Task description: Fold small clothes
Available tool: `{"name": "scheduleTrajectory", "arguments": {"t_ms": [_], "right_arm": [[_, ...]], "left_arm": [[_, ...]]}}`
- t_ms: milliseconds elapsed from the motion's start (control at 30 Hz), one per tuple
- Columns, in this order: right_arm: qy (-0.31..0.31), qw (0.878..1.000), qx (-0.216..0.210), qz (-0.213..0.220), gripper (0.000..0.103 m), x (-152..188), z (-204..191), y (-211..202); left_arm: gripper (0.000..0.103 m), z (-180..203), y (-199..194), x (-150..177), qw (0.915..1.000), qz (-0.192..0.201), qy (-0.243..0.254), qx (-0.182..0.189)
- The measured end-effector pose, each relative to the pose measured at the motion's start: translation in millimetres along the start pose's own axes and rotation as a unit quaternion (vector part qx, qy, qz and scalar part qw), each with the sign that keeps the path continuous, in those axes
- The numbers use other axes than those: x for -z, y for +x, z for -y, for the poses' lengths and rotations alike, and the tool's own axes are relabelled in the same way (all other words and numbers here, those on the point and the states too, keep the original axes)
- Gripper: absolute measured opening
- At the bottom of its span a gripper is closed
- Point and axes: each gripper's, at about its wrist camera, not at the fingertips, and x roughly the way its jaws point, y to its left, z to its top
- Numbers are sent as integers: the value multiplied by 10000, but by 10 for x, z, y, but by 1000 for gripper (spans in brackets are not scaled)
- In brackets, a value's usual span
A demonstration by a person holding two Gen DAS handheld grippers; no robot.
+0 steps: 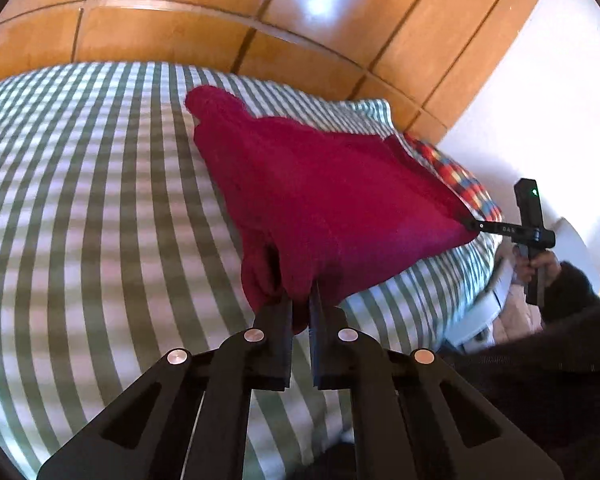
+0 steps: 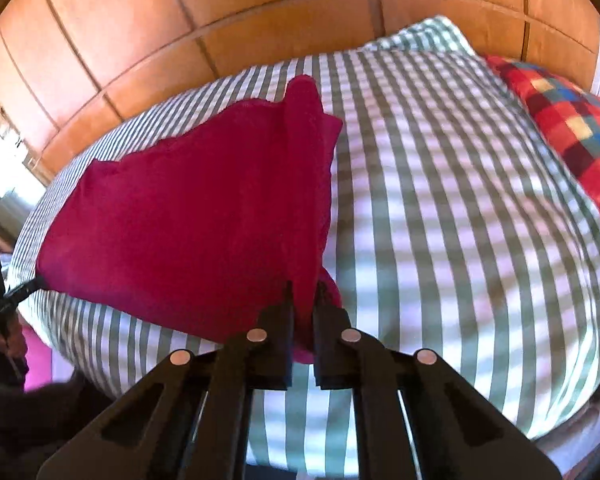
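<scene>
While both grippers pinch the red garment (image 1: 320, 200) taut | left gripper (image 1: 300, 304), right gripper (image 2: 303, 300) clamped on cloth | checked pillow (image 2: 560, 120) upper right | striped bedding (image 2: 440, 200) below.

A home bedroom: a bed in a green-striped duvet cover (image 2: 440, 184), a checked pillow (image 2: 560, 120) at 2 o'clock, a wooden wardrobe (image 1: 220, 12) at 12
</scene>
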Motion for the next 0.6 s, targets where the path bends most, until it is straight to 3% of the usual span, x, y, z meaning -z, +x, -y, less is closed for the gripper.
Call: {"name": "scheduleTrajectory", "arguments": {"t_ms": [100, 233, 267, 300, 367, 433, 533, 600], "right_arm": [[-4, 9996, -19, -282, 5, 275, -5, 72], [-20, 9991, -143, -395, 6, 375, -2, -29], [-106, 9992, -79, -385, 10, 335, -19, -46], [-78, 9994, -85, -332, 27, 283, -5, -64], [70, 10000, -51, -29, 59, 115, 47, -125], [197, 9991, -9, 377, 60, -126, 82, -182], [165, 9968, 264, 738, 59, -499, 61, -110], [113, 9954, 427, 855, 48, -756, -15, 12]], "left_arm": [[5, -1, 54, 217, 9994, -299, -189, -44], [6, 54, -100, 282, 9987, -288, -416, 90], [8, 53, -131, 249, 9985, -238, -462, 160], [12, 28, -174, 176, 9982, -112, -549, 223], [40, -49, -249, 16, 9966, 242, -765, 200], [53, -118, -279, -143, 9938, 515, -963, 212], [53, -187, -189, -438, 9905, 786, -1125, 92], [53, -188, -44, -621, 9904, 841, -1098, -77]]}}
